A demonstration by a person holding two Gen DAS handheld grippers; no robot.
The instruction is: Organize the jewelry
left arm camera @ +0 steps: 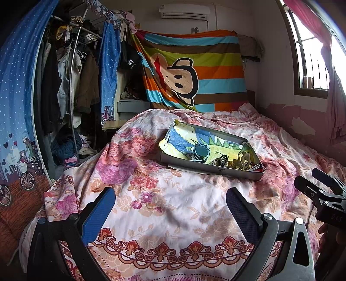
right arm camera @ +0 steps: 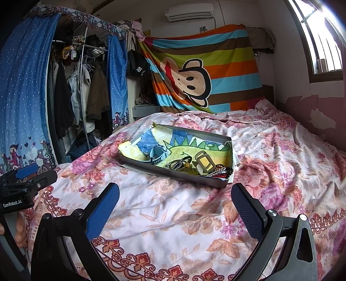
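The jewelry (right arm camera: 194, 165) lies heaped in the near right part of a shallow grey tray (right arm camera: 173, 173) that sits on the bed, on a floral quilt (right arm camera: 164, 216) of pink, purple and peach blooms. In that heap a dark-banded watch (right arm camera: 157, 154) stands toward the left, a tangle of dark rings or hair ties (right arm camera: 178, 164) lies just beside it, a pale rectangular buckle-like piece (right arm camera: 205, 164) rests to their right, and beaded strings (right arm camera: 220, 171) in white, dark and red crowd the tray's near right corner; finer detail is too small to tell. The tray's floor is lined with a child-like crayon drawing (right arm camera: 151, 140) in blue, green and yellow, bare over its far half. The right gripper (right arm camera: 175, 198) hovers above the quilt just short of the tray, its blue-padded fingers (right arm camera: 103, 207) spread wide and holding nothing. The left gripper (left arm camera: 170, 203) hangs likewise over the quilt, a little farther from the tray, its fingers (left arm camera: 99, 214) also wide apart and empty. Each gripper shows at the edge of the other's view, with part of a hand (right arm camera: 19, 229) on the left one's handle. Behind the bed hangs a striped cloth with a cartoon monkey (right arm camera: 194, 80), an air conditioner (right arm camera: 189, 13) above it, an open wardrobe with blue dotted curtains (right arm camera: 23, 86) to the left and a window (right arm camera: 324, 43) to the right.
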